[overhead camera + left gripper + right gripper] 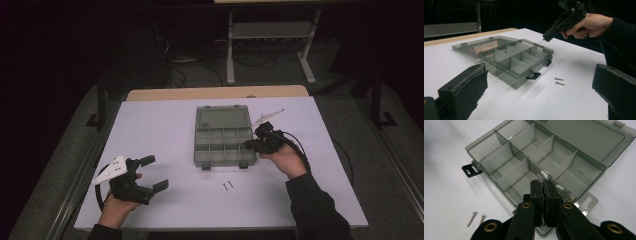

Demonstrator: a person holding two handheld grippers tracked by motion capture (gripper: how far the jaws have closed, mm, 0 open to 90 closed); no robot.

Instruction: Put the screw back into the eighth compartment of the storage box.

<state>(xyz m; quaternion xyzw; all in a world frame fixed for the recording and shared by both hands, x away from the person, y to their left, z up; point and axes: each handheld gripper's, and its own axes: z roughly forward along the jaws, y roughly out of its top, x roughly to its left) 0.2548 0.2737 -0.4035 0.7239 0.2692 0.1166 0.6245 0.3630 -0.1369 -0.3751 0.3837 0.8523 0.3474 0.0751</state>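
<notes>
Organizer box (pixel 536 160) under right claw (pixel 543 182)

the high view is dim: the white counter (pixel 165 130) is the one lit patch, and the room around it sinks into near black with grainy, soft detail. light falls from above, leaving short, faint shadows beneath the smoky organizer box (pixel 223 136). in the left gripper view the near pads are blurred and the background is dark. the right gripper view is brighter, with pale glare on the box's dividers (pixel 541 147) and bowed edges.
</notes>
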